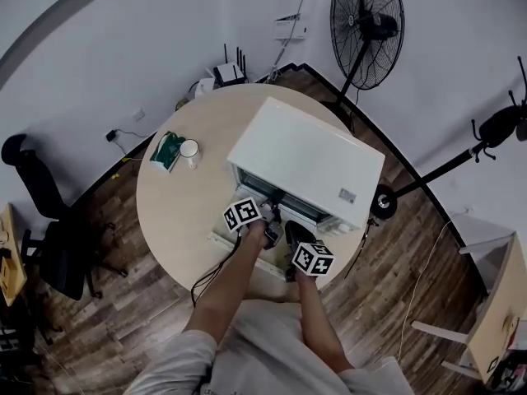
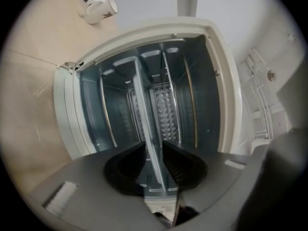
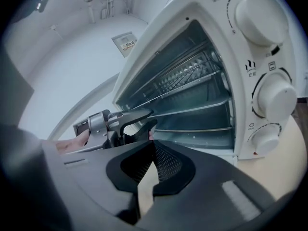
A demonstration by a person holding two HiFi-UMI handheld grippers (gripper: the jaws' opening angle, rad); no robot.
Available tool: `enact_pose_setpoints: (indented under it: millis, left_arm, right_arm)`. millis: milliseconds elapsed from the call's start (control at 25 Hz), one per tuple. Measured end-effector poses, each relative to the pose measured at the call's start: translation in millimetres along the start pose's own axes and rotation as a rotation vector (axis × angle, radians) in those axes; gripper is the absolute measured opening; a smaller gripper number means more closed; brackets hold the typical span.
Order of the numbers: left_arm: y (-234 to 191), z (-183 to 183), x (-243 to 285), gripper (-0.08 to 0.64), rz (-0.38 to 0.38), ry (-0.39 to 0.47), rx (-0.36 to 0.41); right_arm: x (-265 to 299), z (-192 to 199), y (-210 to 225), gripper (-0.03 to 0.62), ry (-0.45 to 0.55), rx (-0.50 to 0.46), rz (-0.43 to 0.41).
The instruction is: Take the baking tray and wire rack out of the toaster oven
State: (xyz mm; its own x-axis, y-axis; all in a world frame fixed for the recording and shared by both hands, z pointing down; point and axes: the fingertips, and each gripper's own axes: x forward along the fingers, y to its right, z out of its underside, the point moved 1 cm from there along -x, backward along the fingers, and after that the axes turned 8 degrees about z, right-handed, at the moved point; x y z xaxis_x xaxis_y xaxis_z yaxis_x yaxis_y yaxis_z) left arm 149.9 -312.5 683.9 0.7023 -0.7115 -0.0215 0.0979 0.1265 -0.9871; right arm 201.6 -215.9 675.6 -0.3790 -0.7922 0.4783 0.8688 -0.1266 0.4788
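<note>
The baking tray [image 2: 150,129] sits inside the toaster oven [image 1: 306,156] on a middle runner, its thin pale front edge pointing out of the open front. The left gripper [image 2: 154,147] is at the oven's mouth, with its jaws apart and the tray's edge passing between them; a gap shows on each side of the metal, so the pads are not pressing on it. Thin metal rods run across the cavity above and below the tray, and I cannot tell whether any of them is the wire rack. The right gripper [image 3: 150,144] hangs just outside the oven's front, beside the left one, its jaws closed tip to tip with nothing between them. On the oven's right end are three white knobs [image 3: 274,97] with small printed marks too fine to read. A label [image 3: 126,43] on the oven's top carries print that is also unreadable. The oven stands on a round pale table [image 1: 169,216]. A white mug [image 1: 188,149] and a green packet [image 1: 167,150] lie on the table well to the oven's left.
</note>
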Motion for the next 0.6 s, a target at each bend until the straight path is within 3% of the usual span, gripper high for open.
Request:
enact_pose_setpoints:
  millis: [280, 600]
  left_arm:
    - [-5, -13, 10, 0.123, 0.036, 0.131, -0.069]
    - [-14, -18, 18, 0.123, 0.014, 0.171, -0.085]
  right_arm:
    - [3, -3, 6, 0.0, -0.008, -0.006, -0.011]
    - [-2, -6, 18, 0.0, 0.007, 0.012, 0.001]
